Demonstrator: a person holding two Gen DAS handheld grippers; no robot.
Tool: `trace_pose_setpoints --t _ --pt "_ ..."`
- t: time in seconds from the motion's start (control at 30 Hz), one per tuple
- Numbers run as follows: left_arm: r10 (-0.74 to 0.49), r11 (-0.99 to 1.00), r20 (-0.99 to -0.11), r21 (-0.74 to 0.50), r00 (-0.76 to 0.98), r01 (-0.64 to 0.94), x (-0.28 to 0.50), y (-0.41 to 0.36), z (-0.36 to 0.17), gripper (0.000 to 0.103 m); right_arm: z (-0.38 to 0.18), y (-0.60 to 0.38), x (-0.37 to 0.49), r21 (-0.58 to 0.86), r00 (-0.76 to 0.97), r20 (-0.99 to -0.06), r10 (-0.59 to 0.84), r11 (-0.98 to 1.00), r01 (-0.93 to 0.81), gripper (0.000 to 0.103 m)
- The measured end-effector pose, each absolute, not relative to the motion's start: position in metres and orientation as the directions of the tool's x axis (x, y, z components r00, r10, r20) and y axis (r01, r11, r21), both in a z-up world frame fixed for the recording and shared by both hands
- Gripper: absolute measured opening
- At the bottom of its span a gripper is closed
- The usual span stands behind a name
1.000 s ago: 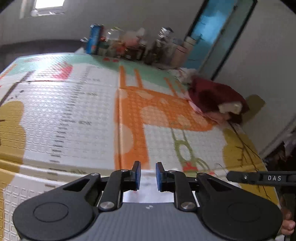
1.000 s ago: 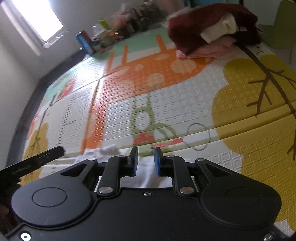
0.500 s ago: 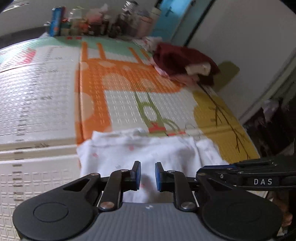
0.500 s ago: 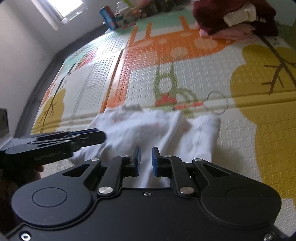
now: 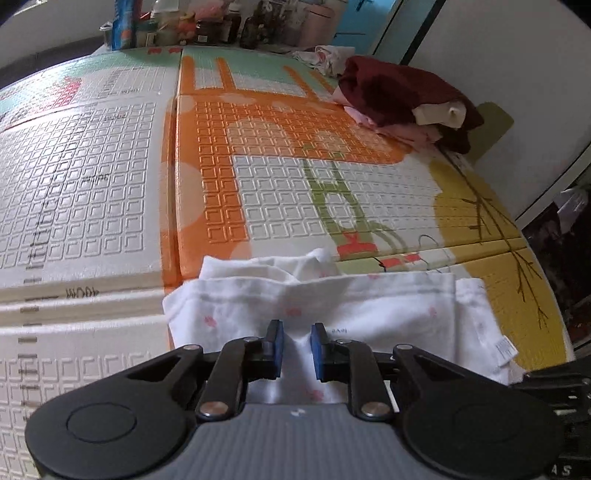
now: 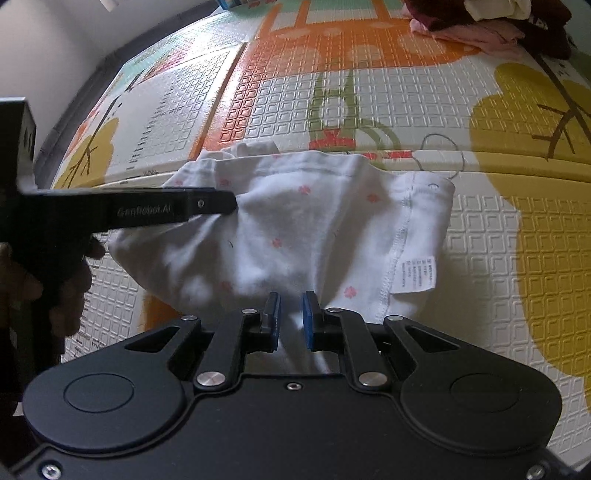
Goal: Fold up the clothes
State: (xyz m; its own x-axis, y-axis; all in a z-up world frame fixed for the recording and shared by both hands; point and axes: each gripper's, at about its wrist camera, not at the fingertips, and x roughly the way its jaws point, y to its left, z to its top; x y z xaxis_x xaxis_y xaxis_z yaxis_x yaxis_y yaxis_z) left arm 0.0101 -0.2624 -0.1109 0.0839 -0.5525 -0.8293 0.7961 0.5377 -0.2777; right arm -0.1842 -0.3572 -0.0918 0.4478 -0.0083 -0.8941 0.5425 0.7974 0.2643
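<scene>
Open mat ahead of me, clutter only at the far edges

Beyond the white, pink-dotted cotton garment (image 5: 332, 306) under my fingers, the embossed foam play mat (image 5: 110, 177) lies bare and passable across its middle; a heap of dark red and pink clothes (image 5: 402, 99) blocks the far right corner, a row of bottles and jars (image 5: 207, 22) lines the far edge, and my left gripper (image 6: 218, 203) crosses my right one's left side.

**Readable marks**

"GenRobot.AI" is embossed along the black side of the left gripper (image 6: 168, 211), seen from the right wrist. The letters "AS" show on the right gripper's body (image 5: 563, 470) at the frame corner. The garment's care label (image 6: 417, 273) carries print too small to read
</scene>
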Motion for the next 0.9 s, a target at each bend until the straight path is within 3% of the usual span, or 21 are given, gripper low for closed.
trace_pose_setpoints --t 0.07,0.13,0.3,0.6,0.9 --pt "-0.544 0.559 -0.832 -0.263 0.109 0.786 0.013 -0.265 -0.112 0.020 -0.093 -0.358 -0.185 0.261 0.442 -0.897 -0.009 0.797 0.545 0.009" --pt "-0.533 0.588 -0.836 -0.251 0.135 0.769 0.019 -0.267 -0.112 0.010 -0.094 -0.359 -0.187 0.258 0.435 -0.900 -0.008 0.795 0.548 0.009" --pt "-0.532 0.613 -0.834 -0.262 0.145 0.745 0.030 -0.271 -0.114 0.008 -0.098 -0.362 -0.192 0.242 0.416 -0.909 -0.020 0.787 0.567 0.009" --pt "-0.501 0.652 -0.840 -0.207 0.210 0.730 0.043 -0.286 -0.117 0.008 -0.103 -0.361 -0.194 0.199 0.406 -0.913 -0.051 0.811 0.550 0.009" --pt "-0.510 0.658 -0.828 -0.200 0.234 0.726 0.041 -0.277 -0.102 0.010 -0.088 -0.378 -0.208 0.300 0.466 -0.885 -0.014 0.747 0.593 0.009"
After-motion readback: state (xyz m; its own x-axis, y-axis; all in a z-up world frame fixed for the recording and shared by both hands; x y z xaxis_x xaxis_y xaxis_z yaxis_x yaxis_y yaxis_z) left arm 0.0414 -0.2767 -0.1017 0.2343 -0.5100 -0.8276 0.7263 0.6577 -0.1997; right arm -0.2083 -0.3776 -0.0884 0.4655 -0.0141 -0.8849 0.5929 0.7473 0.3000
